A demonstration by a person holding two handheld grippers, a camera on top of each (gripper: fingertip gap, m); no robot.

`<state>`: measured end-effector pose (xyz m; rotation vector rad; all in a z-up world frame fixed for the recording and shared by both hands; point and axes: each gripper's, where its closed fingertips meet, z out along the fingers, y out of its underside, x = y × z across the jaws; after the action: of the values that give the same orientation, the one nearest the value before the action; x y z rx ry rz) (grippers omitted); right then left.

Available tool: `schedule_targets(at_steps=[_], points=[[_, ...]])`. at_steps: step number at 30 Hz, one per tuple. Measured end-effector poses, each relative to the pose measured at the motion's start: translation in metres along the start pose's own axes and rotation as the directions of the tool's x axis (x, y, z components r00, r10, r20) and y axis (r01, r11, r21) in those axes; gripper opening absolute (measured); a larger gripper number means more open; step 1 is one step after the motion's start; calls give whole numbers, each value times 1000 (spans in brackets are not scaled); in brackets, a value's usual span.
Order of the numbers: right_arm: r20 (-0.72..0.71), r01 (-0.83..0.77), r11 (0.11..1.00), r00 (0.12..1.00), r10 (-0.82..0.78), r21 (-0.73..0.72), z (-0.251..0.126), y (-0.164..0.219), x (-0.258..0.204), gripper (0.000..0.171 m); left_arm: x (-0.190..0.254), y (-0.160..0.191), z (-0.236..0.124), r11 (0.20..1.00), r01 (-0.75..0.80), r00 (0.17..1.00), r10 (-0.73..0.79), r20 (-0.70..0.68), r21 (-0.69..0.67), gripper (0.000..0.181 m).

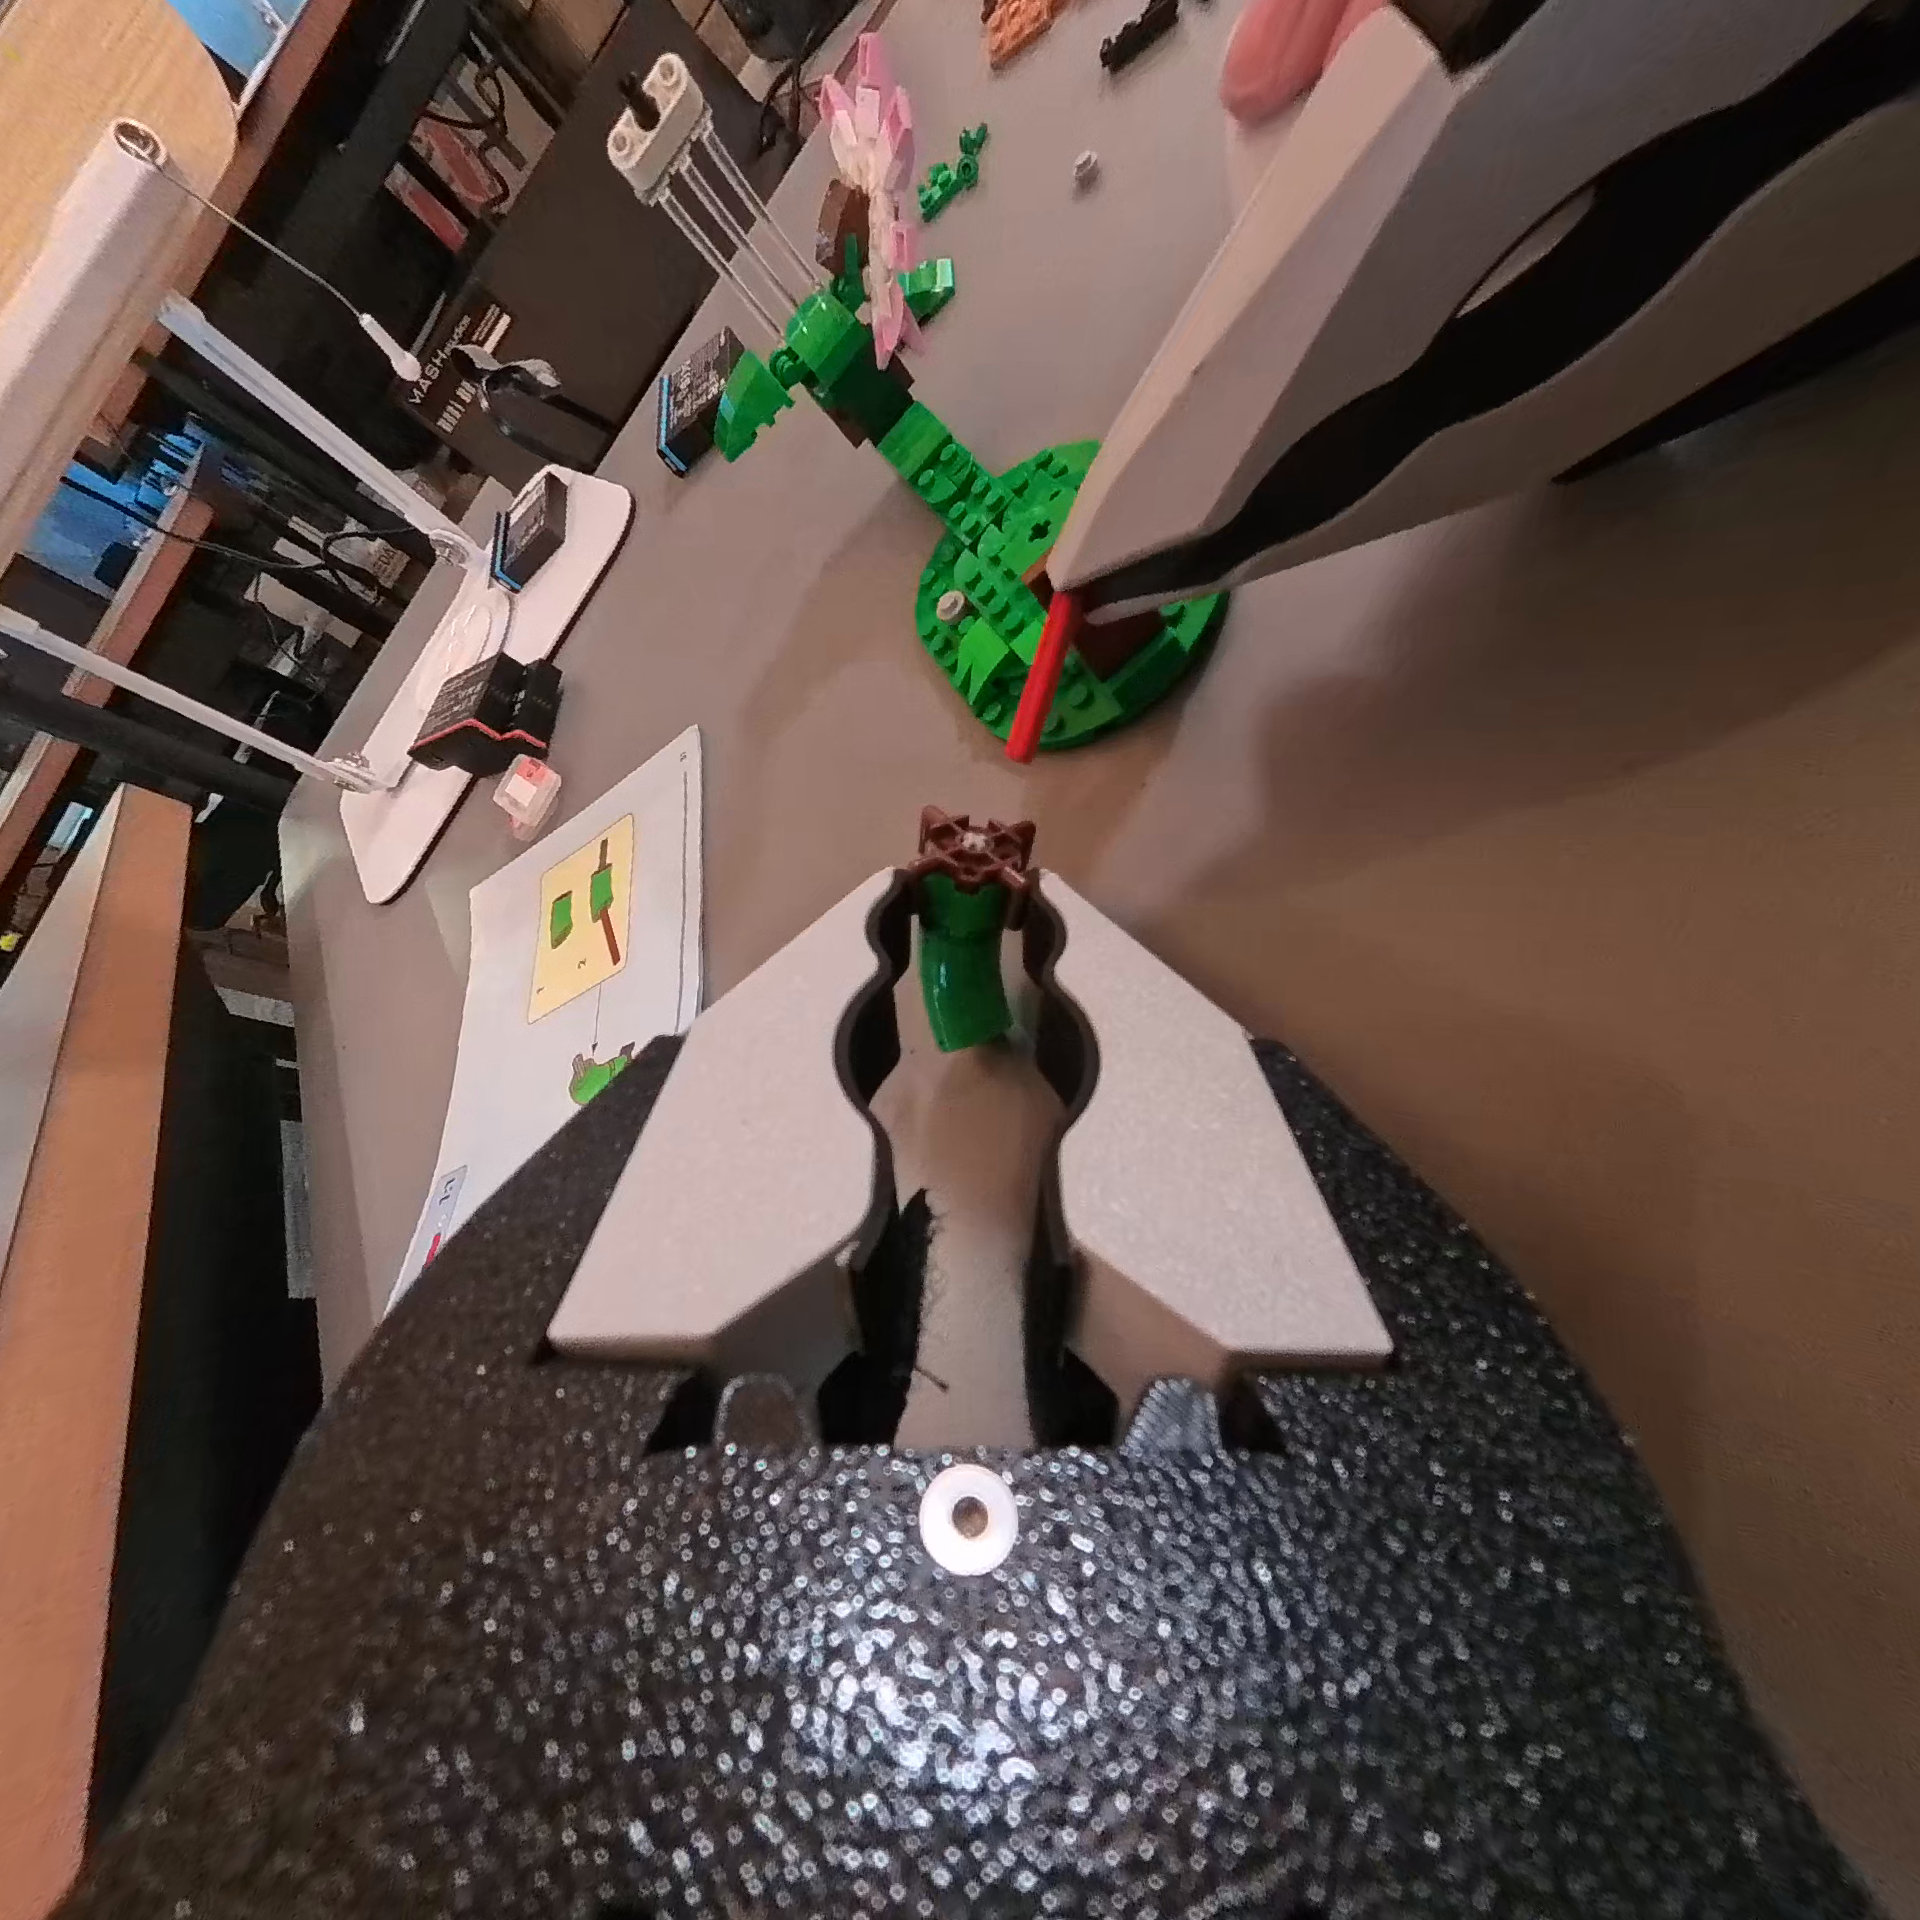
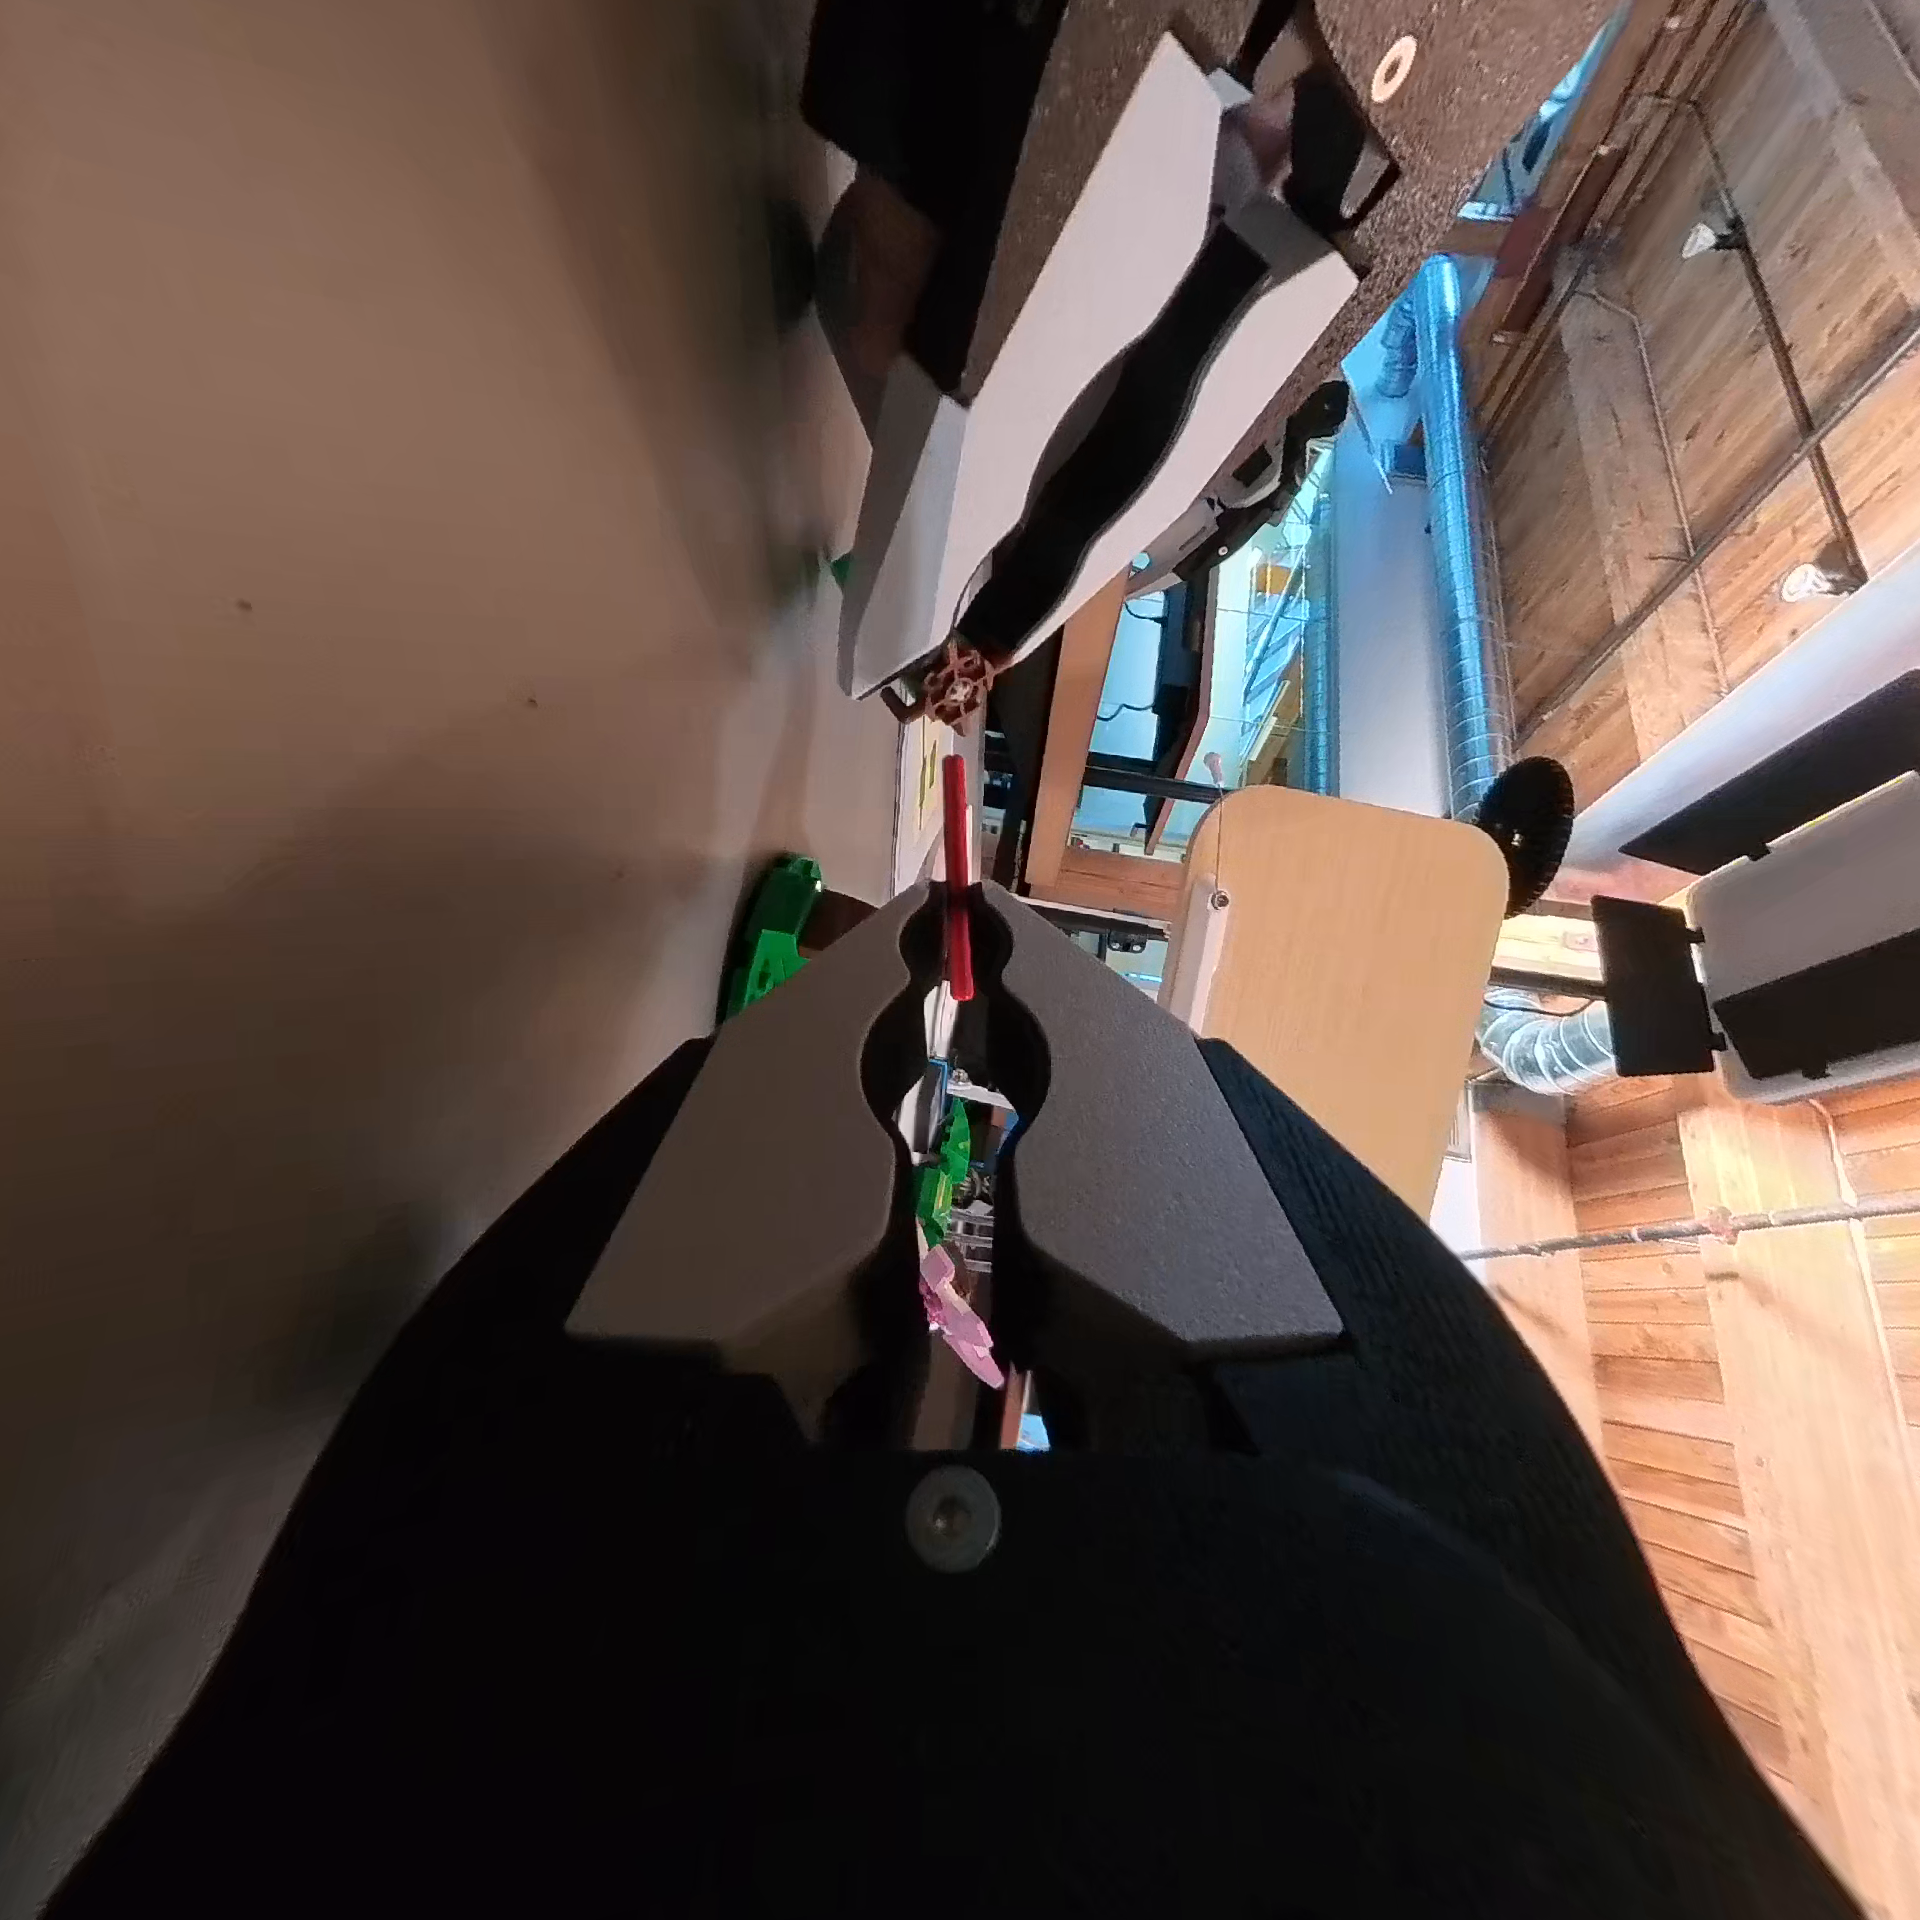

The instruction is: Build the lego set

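Observation:
My left gripper (image 1: pixel 975 883) is shut on a small piece: a curved green stem (image 1: pixel 964 987) capped by a brown star-shaped part (image 1: pixel 977 847). It is held above the table. My right gripper (image 2: pixel 954 899) is shut on a thin red rod (image 2: pixel 956 862), which points toward the brown part (image 2: pixel 956 681) held by the other gripper. In the left wrist view the right gripper (image 1: pixel 1070 587) holds the red rod (image 1: pixel 1042 675) over the round green base (image 1: pixel 1049 592) of the model. A green stalk with a pink flower (image 1: pixel 873 239) lies from that base.
An instruction sheet (image 1: pixel 613 935) lies on the grey table (image 1: pixel 790 582) to the left. A white mat (image 1: pixel 488 686) holds black boxes. Loose green pieces (image 1: pixel 951 177) and a small grey piece (image 1: pixel 1086 166) lie farther off. A person's finger (image 1: pixel 1278 52) shows at top. Tip to tip, the grippers are about 5 cm apart.

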<state>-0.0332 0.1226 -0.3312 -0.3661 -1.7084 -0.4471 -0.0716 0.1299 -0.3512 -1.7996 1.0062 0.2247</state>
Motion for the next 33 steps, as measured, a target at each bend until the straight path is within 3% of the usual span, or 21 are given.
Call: schedule_targets(at_steps=[18, 24, 28, 33], points=[[23, -26, 1000, 999, 26, -3, 1, 0, -2, 2, 3, -2, -2, 995, -102, 994, 103, 33, -6, 19], [3, -15, 1000, 1000, 15, 21, -2, -6, 1, 2, 5, -7, -13, 994, -96, 983, 103, 149, -53, 19], [-7, -12, 999, 1000, 12, 33, -4, -10, 3, 2, 15, -5, -12, 960, -255, 949, 272, 159, -118, 19], [-14, -6, 999, 1000, 6, 41, -6, -12, 4, 2, 11, -3, -10, 981, -173, 972, 185, 144, -92, 19]])
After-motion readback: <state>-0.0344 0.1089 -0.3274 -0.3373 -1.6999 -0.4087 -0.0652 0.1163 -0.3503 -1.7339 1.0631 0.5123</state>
